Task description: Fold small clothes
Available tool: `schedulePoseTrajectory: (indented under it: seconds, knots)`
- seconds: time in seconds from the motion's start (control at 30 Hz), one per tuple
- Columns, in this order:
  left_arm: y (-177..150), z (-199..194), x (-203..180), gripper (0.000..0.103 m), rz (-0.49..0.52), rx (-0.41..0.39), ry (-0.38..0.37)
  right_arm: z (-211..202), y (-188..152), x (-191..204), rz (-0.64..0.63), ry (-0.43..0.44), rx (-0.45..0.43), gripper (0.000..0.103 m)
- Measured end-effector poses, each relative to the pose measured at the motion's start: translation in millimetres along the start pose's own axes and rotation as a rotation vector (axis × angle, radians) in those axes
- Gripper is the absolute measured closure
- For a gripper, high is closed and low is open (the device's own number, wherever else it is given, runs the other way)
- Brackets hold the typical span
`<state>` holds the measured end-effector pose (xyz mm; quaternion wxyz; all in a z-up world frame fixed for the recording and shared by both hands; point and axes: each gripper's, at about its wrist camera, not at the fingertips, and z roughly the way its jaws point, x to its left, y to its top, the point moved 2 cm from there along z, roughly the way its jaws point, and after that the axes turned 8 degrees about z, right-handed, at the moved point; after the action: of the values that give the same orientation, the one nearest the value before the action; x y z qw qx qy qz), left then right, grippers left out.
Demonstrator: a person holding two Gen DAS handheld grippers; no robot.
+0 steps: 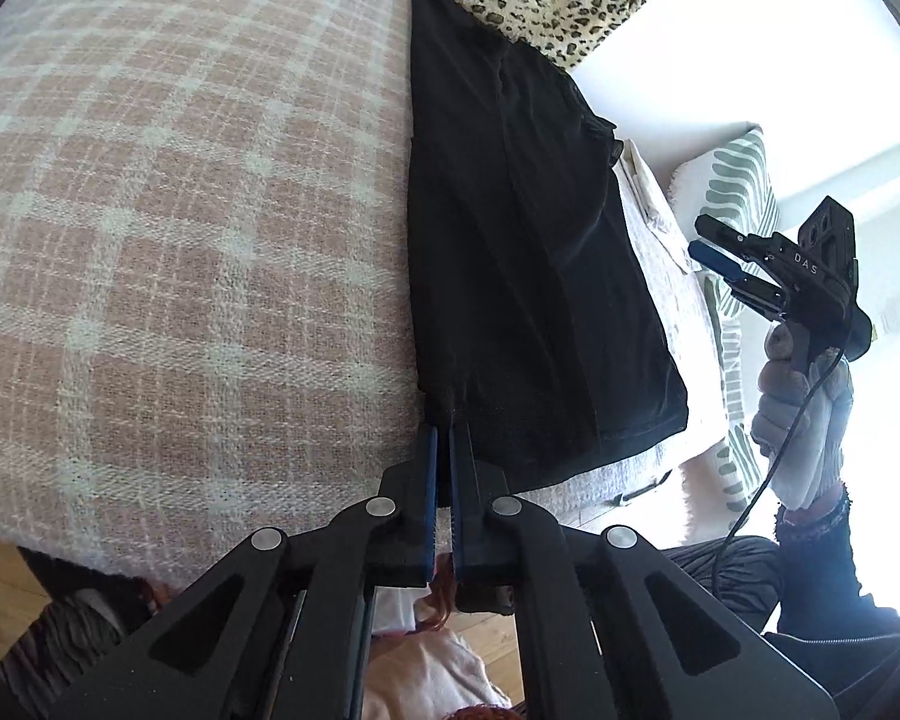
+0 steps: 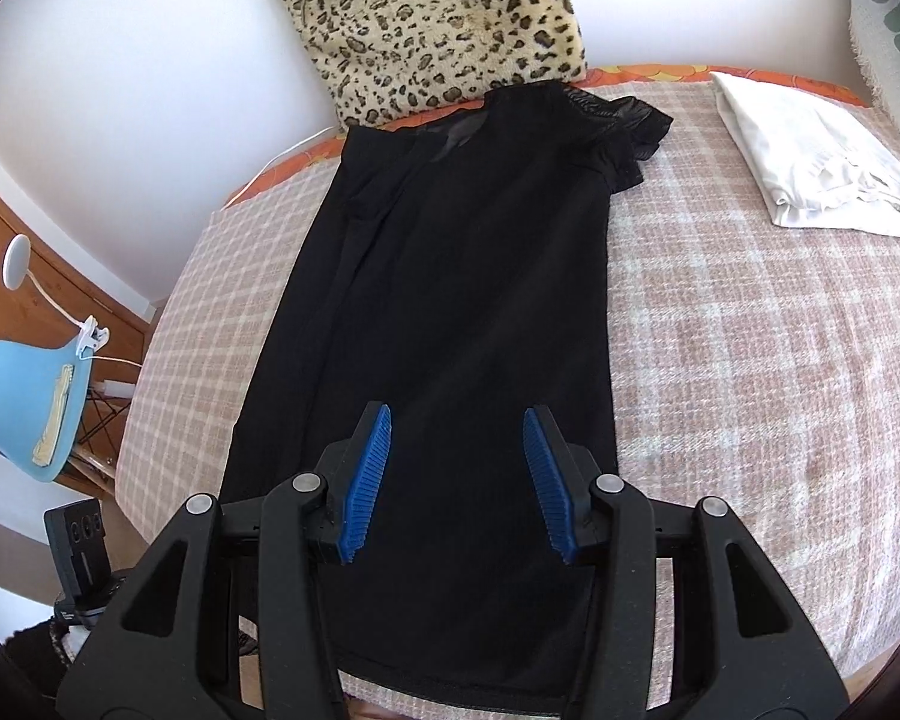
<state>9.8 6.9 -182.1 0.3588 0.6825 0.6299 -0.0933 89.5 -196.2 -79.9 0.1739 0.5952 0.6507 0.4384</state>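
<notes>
Across the pink-and-white checked blanket [image 2: 750,330] that covers the bed, a black garment [image 2: 450,300] is laid out flat, its ruffled sleeve [image 2: 636,132] and neckline at the far end and its hem at the near edge. One long side of the garment is seen folded inward, so that a straight doubled edge runs along its length in the left wrist view [image 1: 510,240].

The left tool [image 1: 443,438] is seen pressed together on the near corner of the black garment's hem, with the cloth pinched between its blue-padded fingers [image 1: 429,462]. The right tool [image 2: 456,420] is held above the lower part of the garment with its fingers spread wide apart, and nothing is gripped between the blue ribbed pads [image 2: 369,480]. In the left wrist view the right tool [image 1: 714,246] is carried in a gloved hand [image 1: 804,408] beside the bed, well apart from the cloth.

A leopard-print cushion [image 2: 432,18] is propped against the white wall just behind the garment's neckline. A folded white cloth [image 2: 810,168] lies on the blanket to the far right, apart from the garment. Beside the bed a light blue chair [image 2: 24,396] is seen, with a small white lamp [image 2: 18,258] clipped to it.
</notes>
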Motion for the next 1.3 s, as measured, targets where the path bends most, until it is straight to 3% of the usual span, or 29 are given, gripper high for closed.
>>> schedulePoseTrajectory:
  seconds: [0.17,0.4,0.53,0.73,0.9,0.97,1.1,1.3]
  knots:
    - [-4,1,0,0.101,0.02,0.011,0.018,30,-1,45,-0.102,0.018,0.053,0.054]
    - [-2,-5,1,0.101,0.012,-0.03,-0.003,105,17,138,-0.228,0.144,0.189,0.054]
    - [-4,-5,-4,0.101,0.062,-0.028,0.006,154,15,169,-0.275,0.103,0.24,0.054]
    - [-29,-2,-30,0.103,0.206,0.029,0.023,194,25,159,-0.239,0.001,0.249,0.054]
    - [-32,-16,-25,0.103,0.189,0.006,0.061,187,37,151,-0.191,0.069,0.239,0.054]
    - [-29,-23,-23,0.095,0.191,-0.015,0.092,172,39,147,-0.182,0.1,0.22,0.054]
    - [-13,-28,-20,0.082,0.181,-0.053,0.103,129,41,129,-0.152,0.134,0.166,0.054]
    - [5,-23,-45,0.082,0.269,-0.085,0.129,57,59,70,-0.12,0.107,0.057,0.054]
